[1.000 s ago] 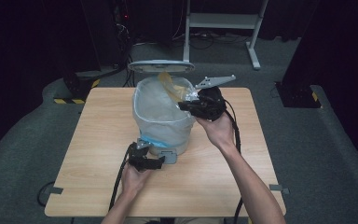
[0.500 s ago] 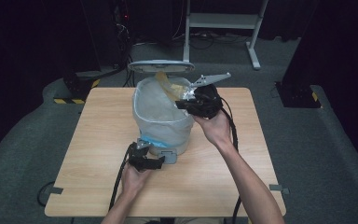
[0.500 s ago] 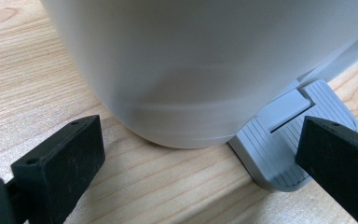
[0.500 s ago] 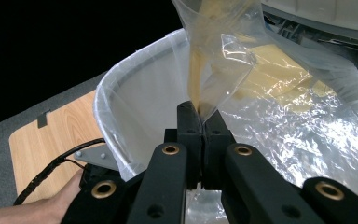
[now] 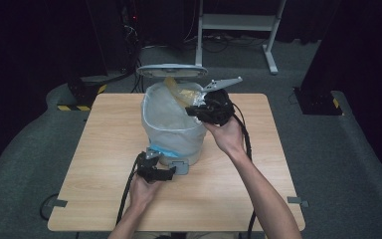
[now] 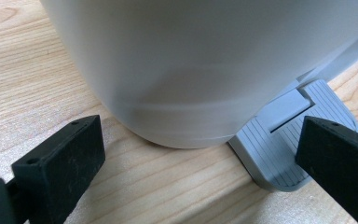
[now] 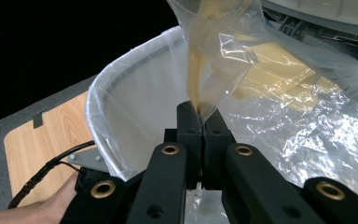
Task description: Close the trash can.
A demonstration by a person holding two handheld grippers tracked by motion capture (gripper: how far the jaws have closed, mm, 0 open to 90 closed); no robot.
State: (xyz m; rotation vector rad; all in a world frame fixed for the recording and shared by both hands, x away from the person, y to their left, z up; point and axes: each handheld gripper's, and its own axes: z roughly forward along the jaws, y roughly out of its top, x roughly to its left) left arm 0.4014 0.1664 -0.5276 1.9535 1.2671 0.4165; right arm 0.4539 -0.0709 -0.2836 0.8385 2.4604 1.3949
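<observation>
A small white pedal bin (image 5: pixel 171 134) stands mid-table with a clear liner (image 7: pixel 135 93), and its lid (image 5: pixel 171 70) is raised. My right gripper (image 5: pixel 195 107) hovers at the bin's right rim. It is shut (image 7: pixel 200 114) on the edge of a clear plastic bag (image 7: pixel 223 56) with yellowish contents, held over the bin's mouth. My left gripper (image 5: pixel 168 173) is low at the bin's front base, open. In the left gripper view its jaws (image 6: pixel 200 140) stand wide apart, one beside the bin wall (image 6: pixel 191 70) and the other over the grey pedal (image 6: pixel 284 149).
The wooden table (image 5: pixel 104 149) has bare surface left, right and in front of the bin. Cables trail from both grippers toward the near edge. A white stand (image 5: pixel 238 22) and dark equipment are on the floor beyond the table.
The right gripper and the hanging bag have shifted only slightly over the bin. The left gripper has stayed at the pedal.
</observation>
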